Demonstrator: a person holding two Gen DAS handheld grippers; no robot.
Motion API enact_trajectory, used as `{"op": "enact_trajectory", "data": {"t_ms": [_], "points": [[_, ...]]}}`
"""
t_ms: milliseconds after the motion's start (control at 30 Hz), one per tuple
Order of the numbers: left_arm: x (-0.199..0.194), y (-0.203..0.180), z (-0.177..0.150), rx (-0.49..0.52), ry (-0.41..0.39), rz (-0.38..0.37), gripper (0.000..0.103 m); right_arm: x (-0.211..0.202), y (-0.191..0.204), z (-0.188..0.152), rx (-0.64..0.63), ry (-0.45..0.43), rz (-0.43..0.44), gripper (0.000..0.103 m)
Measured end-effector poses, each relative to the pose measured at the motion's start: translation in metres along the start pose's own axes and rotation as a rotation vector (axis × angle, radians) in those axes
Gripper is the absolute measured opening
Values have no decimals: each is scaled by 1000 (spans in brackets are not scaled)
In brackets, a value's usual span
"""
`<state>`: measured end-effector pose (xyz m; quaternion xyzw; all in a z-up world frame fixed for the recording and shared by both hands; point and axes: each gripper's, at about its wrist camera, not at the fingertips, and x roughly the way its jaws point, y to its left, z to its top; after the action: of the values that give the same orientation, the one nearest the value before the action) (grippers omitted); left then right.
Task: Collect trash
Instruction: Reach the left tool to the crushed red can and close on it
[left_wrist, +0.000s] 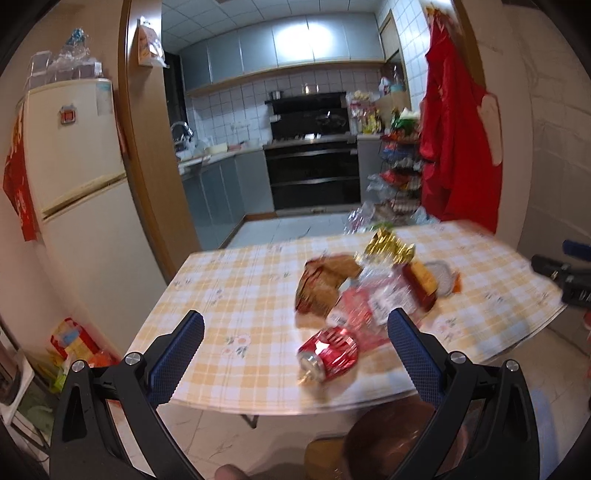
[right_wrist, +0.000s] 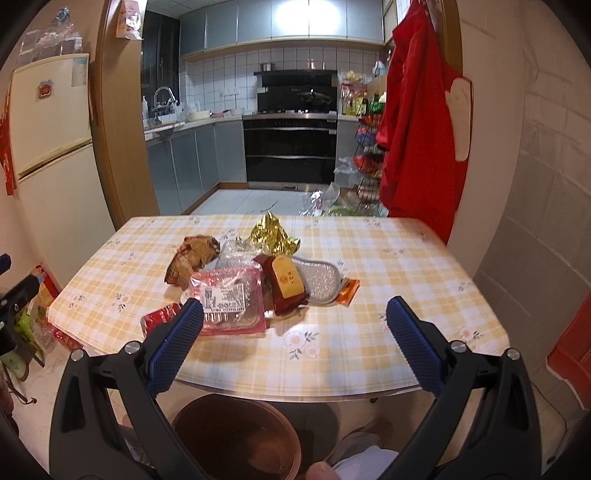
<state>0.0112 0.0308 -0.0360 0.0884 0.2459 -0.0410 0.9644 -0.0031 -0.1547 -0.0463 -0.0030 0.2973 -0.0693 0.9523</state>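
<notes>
- We see a table under a glossy yellow-and-white checked cloth printed with small flowers, and the trash lies in a loose heap near its middle
- We count one crushed red drink can, shiny dented metal lying on its side at the near edge of the heap; from the right wrist only a red sliver of it shows behind the finger
- One flat clear plastic tray with a pink tint and a white printed label lies touching the can's side of the heap
- One crumpled brown wrapper, one crinkled gold foil wrapper, one dark red packet with a tan label, and one bumpy silver-grey pouch with an orange end lie pressed together
- One round brown bin, smooth inside, stands on the floor below the table's near edge
- Our left gripper hovers above the near edge, tilted down at the can, its blue ribbed pads spread wide and holding nothing
- Our right gripper hangs level over the near edge before the tray, its fingers likewise spread wide and bare
</notes>
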Motion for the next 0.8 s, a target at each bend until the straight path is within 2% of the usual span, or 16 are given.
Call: {"op": "enact_trajectory", "data": {"t_ms": [167, 233, 367, 533, 667, 800], "points": [[38, 13, -24, -43, 111, -26, 97, 40, 1, -15, -8, 103, 70, 97], [51, 14, -33, -51, 131, -45, 97, 53, 3, -21, -3, 125, 104, 97], [80, 2, -47, 0, 160, -81, 97, 82, 6, -34, -1, 179, 145, 97], [136, -30, -67, 128, 204, -91, 97, 112, -1, -48, 16, 233, 131, 97], [177, -58, -80, 271, 229, -59, 96, 134, -17, -57, 66, 269, 111, 97], [212, -80, -91, 423, 252, -24, 91, 153, -34, -66, 128, 306, 58, 97]]}}
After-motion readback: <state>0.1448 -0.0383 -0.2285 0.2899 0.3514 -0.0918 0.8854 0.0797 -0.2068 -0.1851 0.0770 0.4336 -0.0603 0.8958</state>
